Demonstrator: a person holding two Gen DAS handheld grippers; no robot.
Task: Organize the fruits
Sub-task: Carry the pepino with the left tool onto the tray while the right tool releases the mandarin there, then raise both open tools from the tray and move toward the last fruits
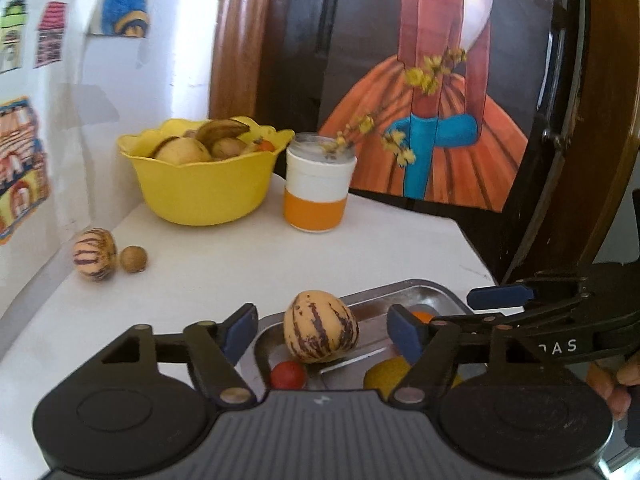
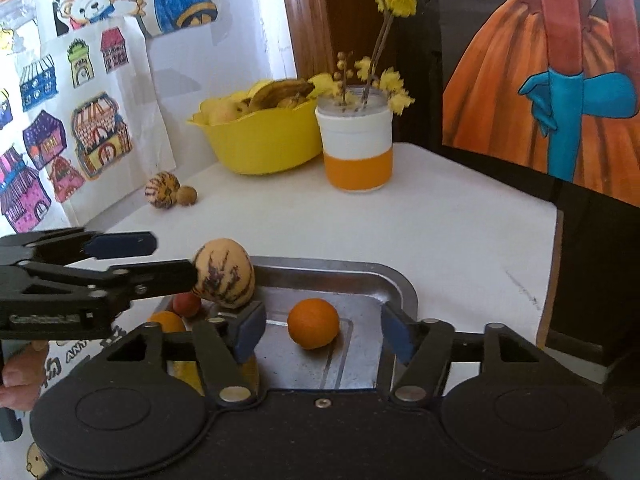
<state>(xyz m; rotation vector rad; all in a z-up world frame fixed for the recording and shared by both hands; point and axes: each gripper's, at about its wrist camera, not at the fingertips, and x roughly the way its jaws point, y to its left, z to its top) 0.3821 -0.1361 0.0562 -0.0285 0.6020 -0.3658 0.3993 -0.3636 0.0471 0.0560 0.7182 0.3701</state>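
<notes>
While both claws gape, left claw [image 1: 322,330] and right claw [image 2: 322,326] show no legible lettering

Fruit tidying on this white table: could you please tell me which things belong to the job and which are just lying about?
Belongs:
striped melon
orange
red fruit
metal tray
yellow bowl
second striped melon
brown nut

Lying about:
flower jar
painting
drawings
</notes>
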